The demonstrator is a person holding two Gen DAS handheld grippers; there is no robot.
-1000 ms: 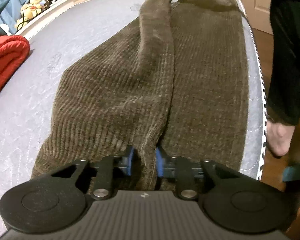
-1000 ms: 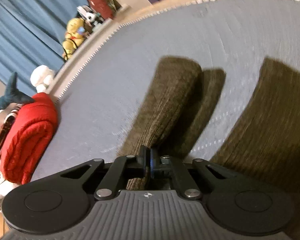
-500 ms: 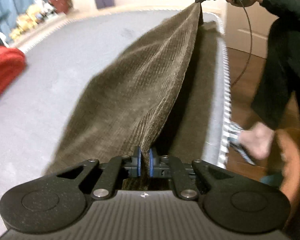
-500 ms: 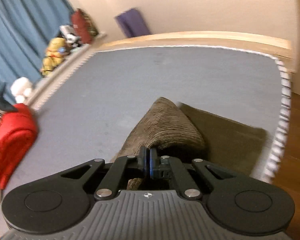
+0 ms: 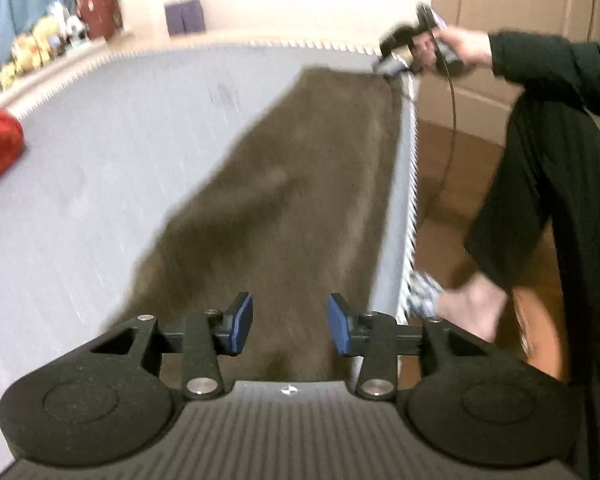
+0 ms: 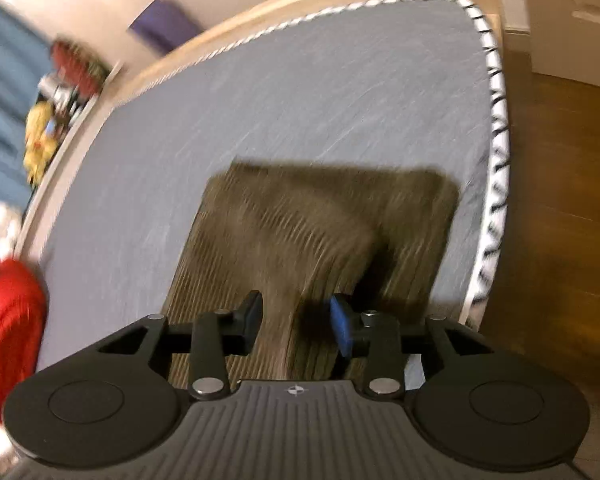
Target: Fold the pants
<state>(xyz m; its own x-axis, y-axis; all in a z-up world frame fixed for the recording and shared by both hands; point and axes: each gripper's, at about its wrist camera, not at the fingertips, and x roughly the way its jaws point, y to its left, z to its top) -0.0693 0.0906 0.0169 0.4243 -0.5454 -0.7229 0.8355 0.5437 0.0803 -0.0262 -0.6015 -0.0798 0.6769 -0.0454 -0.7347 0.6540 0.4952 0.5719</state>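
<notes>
Pants (image 5: 284,200) lie lengthwise along the mattress (image 5: 100,168) edge — both grippers' fingers just spread, gripping nothing.

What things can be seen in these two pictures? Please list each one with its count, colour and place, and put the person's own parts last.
Pants: one pair, brown corduroy, folded lengthwise on the mattress beside its right edge.
Mattress: one, grey with black-and-white piping, under the pants.
Red bundle: one, red, at the mattress's left edge.
Soft toys: several, mostly yellow, blurred, on the ledge by the blue curtain.
Purple item: one, against the far wall.
Floor: brown wood, right of the mattress.
Left gripper: black, blue pads, jaws just opened, above the pants.
Right gripper: same make, jaws just opened, nothing pinched.
Person: dark sleeve, foot.
</notes>
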